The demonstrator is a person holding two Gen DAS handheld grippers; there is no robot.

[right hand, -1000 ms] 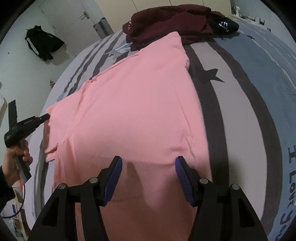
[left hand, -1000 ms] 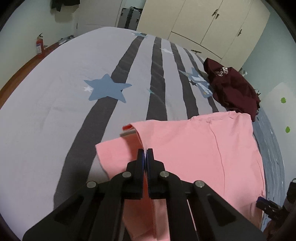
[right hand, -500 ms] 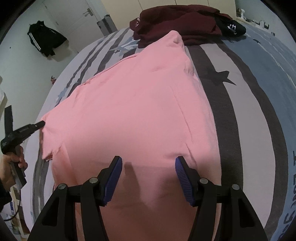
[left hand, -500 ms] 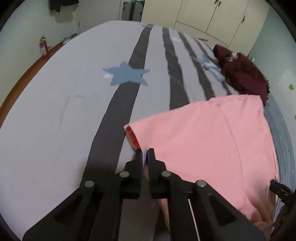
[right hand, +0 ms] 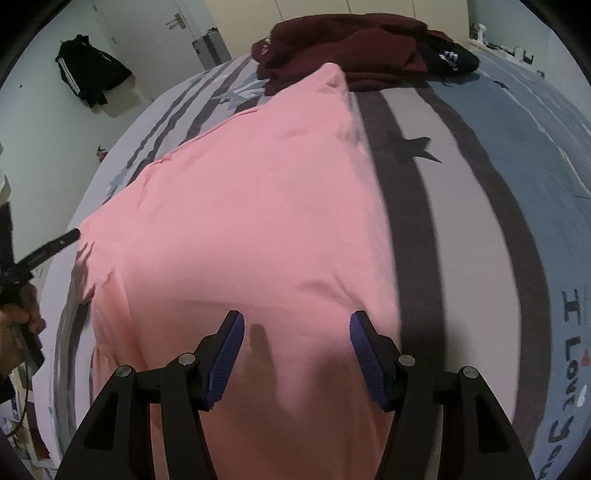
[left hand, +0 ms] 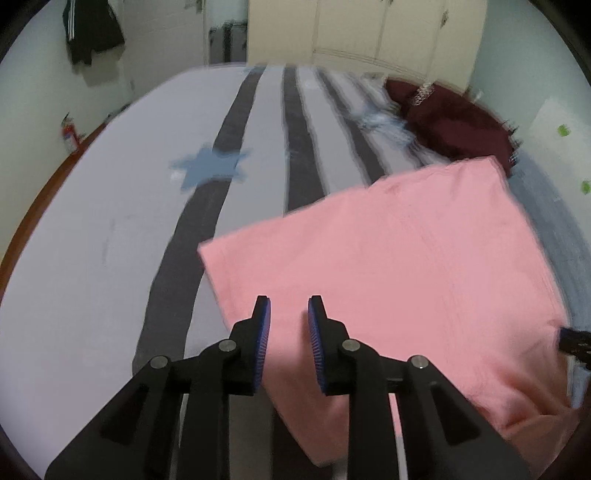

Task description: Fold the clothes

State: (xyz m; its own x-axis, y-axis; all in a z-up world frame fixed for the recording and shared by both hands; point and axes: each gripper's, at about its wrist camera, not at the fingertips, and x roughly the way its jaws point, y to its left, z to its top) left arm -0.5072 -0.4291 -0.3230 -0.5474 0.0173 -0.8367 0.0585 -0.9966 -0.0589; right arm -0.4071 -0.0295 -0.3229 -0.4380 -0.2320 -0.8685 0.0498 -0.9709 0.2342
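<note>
A pink shirt (left hand: 399,266) lies flat on the striped bedspread (left hand: 110,236); its near-left side is folded in to a straight edge. My left gripper (left hand: 288,314) is open and empty just above that folded edge. In the right wrist view the pink shirt (right hand: 251,206) fills the middle. My right gripper (right hand: 295,325) is wide open and empty above the shirt's near part. The left gripper's tip (right hand: 62,240) shows at the shirt's left edge.
A dark red garment (left hand: 454,125) lies at the far end of the bed, with a black garment (right hand: 450,59) beside it. A black jacket (left hand: 92,33) hangs on the wall. Wardrobe doors (left hand: 388,33) stand behind the bed. A fire extinguisher (left hand: 70,134) stands at the left.
My left gripper, earlier shut on the shirt's left sleeve edge, has opened and let it go. The sleeve now lies folded in. My right gripper has stayed open over the shirt.
</note>
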